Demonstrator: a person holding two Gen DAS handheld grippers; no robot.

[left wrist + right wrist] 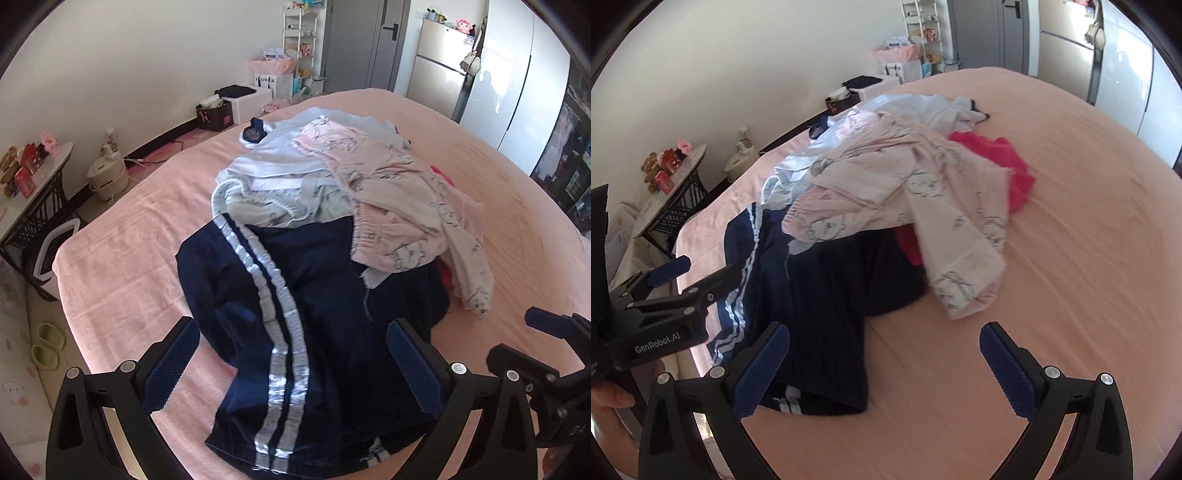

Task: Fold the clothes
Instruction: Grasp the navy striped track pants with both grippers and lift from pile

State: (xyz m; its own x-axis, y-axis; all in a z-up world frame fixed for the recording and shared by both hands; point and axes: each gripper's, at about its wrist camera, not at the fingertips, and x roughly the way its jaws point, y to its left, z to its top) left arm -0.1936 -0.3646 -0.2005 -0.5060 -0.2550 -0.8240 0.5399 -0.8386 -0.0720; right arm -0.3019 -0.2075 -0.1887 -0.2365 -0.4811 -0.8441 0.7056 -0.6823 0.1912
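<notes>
A heap of clothes lies on a pink bed (122, 266) (1071, 295). Nearest are navy track trousers (314, 332) (820, 302) with two silver side stripes (273, 295). On top of them lie pale pink printed pyjamas (399, 192) (923, 192), a light blue-white garment (280, 147) (916, 107) and a bright pink piece (1004, 162). My left gripper (293, 362) hangs open above the navy trousers, holding nothing. My right gripper (884, 363) is open over the trousers' hem and bare sheet. The left gripper (690, 273) also shows at the left of the right wrist view.
The bed's left edge drops to a floor with green slippers (46, 345), a small side table (33, 166) with toys and a white appliance (107, 173). Boxes, a white shelf (299, 40), a grey door and a fridge (439, 66) stand beyond the bed.
</notes>
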